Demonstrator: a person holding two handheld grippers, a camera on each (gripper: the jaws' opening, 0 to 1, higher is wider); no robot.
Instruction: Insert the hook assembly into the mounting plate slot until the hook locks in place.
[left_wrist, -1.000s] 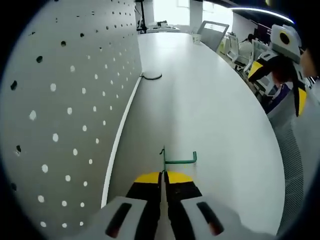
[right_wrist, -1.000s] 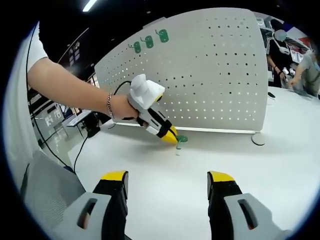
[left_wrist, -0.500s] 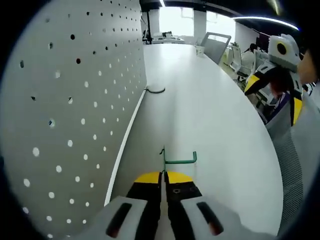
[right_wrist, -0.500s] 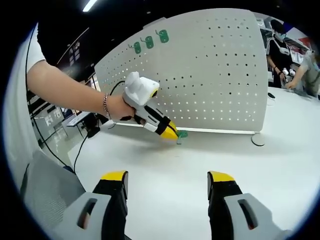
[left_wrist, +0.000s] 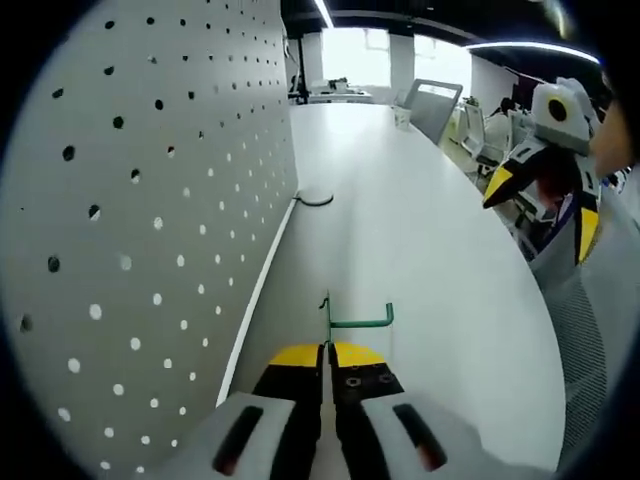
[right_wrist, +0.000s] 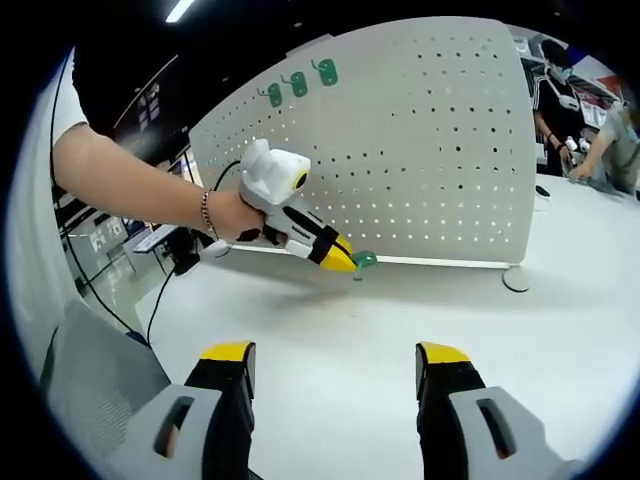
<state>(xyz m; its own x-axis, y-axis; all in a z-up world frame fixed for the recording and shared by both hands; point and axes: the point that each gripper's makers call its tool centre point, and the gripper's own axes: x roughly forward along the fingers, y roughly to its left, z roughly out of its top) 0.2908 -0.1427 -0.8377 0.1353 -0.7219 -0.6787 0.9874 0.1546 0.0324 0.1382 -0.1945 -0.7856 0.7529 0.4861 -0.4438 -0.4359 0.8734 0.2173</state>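
My left gripper (left_wrist: 327, 352) is shut on a green wire hook (left_wrist: 355, 318), whose arm sticks out to the right of the yellow tips. The white pegboard mounting plate (left_wrist: 130, 200) rises close on the left. In the right gripper view the left gripper (right_wrist: 345, 263) holds the green hook (right_wrist: 364, 261) above the table, just in front of the pegboard (right_wrist: 420, 150). Three green hooks (right_wrist: 298, 83) hang near the board's top left. My right gripper (right_wrist: 332, 372) stands open over the table, nothing between its fingers; it also appears at the right as the right gripper (left_wrist: 540, 195).
The white table (left_wrist: 420, 220) stretches away with a black cable loop (left_wrist: 315, 200) beside the board's foot. A round board foot (right_wrist: 517, 279) sits at the right. A grey mesh chair (right_wrist: 100, 370) stands at the left. People work at the far right (right_wrist: 585, 120).
The left gripper has lifted the hook off the table and levelled out, bringing it closer to the pegboard. The right gripper has stayed put.
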